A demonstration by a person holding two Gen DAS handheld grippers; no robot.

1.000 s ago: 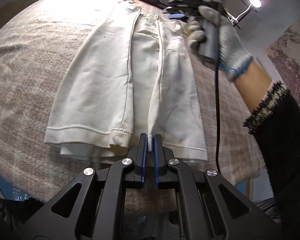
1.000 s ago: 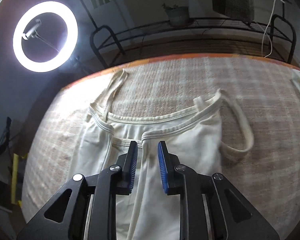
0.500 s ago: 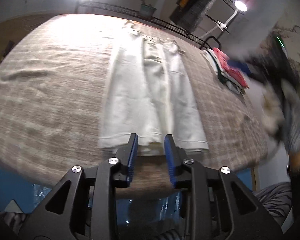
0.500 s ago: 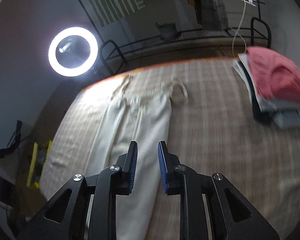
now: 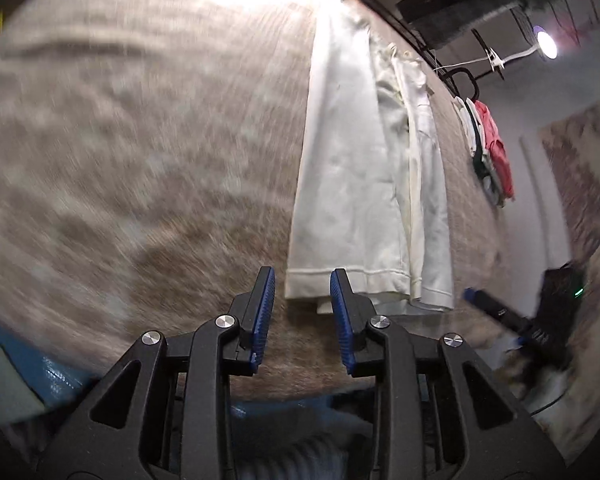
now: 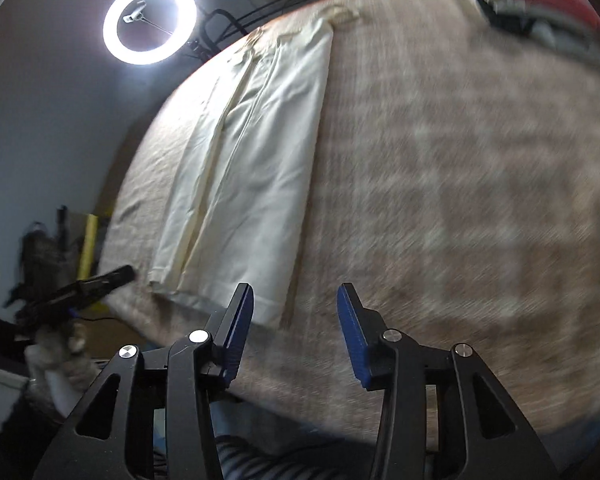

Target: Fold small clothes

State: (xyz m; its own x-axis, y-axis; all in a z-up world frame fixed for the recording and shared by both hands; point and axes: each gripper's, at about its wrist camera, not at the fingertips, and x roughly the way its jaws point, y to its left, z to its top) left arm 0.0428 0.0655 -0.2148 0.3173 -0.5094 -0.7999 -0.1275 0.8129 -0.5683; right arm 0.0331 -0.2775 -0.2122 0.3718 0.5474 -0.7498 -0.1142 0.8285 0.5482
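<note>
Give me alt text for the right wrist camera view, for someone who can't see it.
A cream garment, folded lengthwise into a long strip, lies on a beige plaid-covered surface. The right gripper stands open and empty near its hem. A ring light glows at upper left, a stack of folded clothes sits at upper right, and the left gripper shows at lower left.

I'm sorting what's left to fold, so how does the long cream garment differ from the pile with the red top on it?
The cream camisole-style garment lies as one long narrow strip, folded lengthwise; the stack of folded clothes topped by a red piece is short and several layers high. The cream garment sits mid-cloth, reaching the near edge; the stack sits off by the far corner. Both rest on the beige checked cloth.
</note>
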